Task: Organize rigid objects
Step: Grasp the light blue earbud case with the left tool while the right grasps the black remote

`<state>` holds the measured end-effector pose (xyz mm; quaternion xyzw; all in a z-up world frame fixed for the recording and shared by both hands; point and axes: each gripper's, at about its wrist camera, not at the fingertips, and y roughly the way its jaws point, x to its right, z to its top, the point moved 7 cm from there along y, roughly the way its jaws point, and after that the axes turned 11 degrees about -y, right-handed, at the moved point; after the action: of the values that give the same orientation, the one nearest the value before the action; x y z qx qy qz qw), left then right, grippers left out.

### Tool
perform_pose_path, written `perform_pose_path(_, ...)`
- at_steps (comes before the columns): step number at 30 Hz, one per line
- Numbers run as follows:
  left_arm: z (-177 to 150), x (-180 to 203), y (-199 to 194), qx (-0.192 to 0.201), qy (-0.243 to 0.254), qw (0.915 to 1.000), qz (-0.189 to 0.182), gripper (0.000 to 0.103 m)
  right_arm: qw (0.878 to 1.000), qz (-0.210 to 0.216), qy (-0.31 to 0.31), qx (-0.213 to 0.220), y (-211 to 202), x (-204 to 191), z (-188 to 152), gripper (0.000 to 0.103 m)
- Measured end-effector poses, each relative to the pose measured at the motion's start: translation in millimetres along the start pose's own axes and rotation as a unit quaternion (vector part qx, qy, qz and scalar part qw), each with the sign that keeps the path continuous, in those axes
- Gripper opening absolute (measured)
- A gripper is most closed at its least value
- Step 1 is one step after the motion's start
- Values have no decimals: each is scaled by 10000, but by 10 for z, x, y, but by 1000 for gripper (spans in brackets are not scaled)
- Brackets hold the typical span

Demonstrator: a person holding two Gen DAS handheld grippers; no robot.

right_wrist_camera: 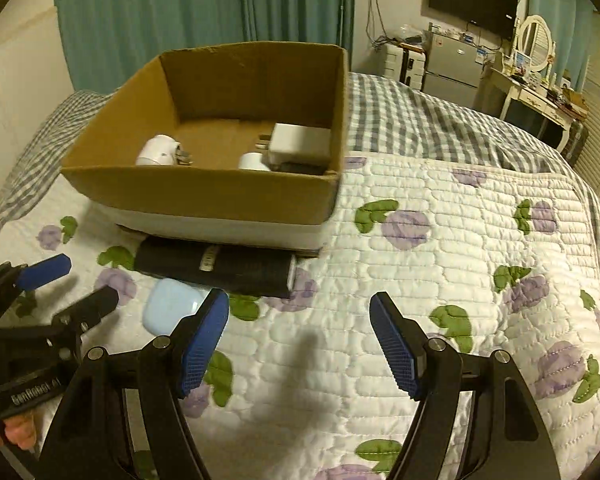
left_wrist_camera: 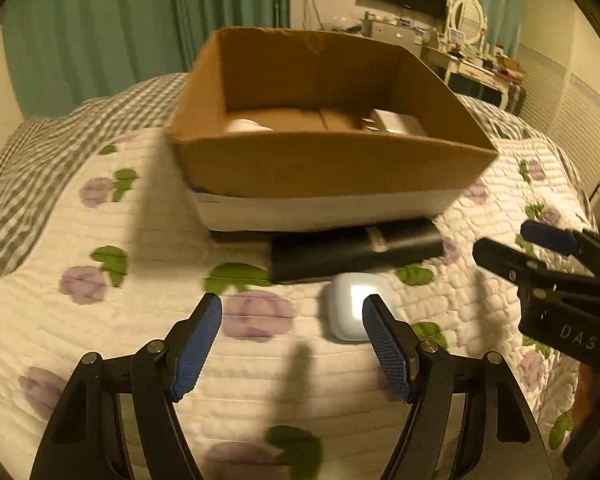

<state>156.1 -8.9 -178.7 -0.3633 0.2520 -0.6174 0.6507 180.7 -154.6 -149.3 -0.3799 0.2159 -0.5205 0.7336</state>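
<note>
A pale blue earbud case lies on the quilt just ahead of my open left gripper, close to its right finger; it also shows in the right wrist view. A black flat case lies beyond it, against a cardboard box. The box holds white chargers and a white plug. My right gripper is open and empty over bare quilt, to the right of the earbud case. Each gripper shows in the other's view: the right, the left.
The box stands on a floral quilt over a checked bedspread. Teal curtains hang behind. A dressing table, fridge and wall TV stand at the far right.
</note>
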Motion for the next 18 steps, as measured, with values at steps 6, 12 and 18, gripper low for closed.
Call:
perform_pose_path(6, -79, 256, 167, -171, 152, 9997, -109, 75, 9996, -146, 215, 135, -120, 202, 12, 73)
perform_pose_path(12, -165, 442, 395, -469, 235, 9983, -265, 75, 9995, -62, 274, 161, -122, 228, 3, 73)
perform_pose_path(18, -159, 435, 560, -403, 256, 9989, -24, 51, 9996, -52, 247, 81, -53, 234, -43, 73)
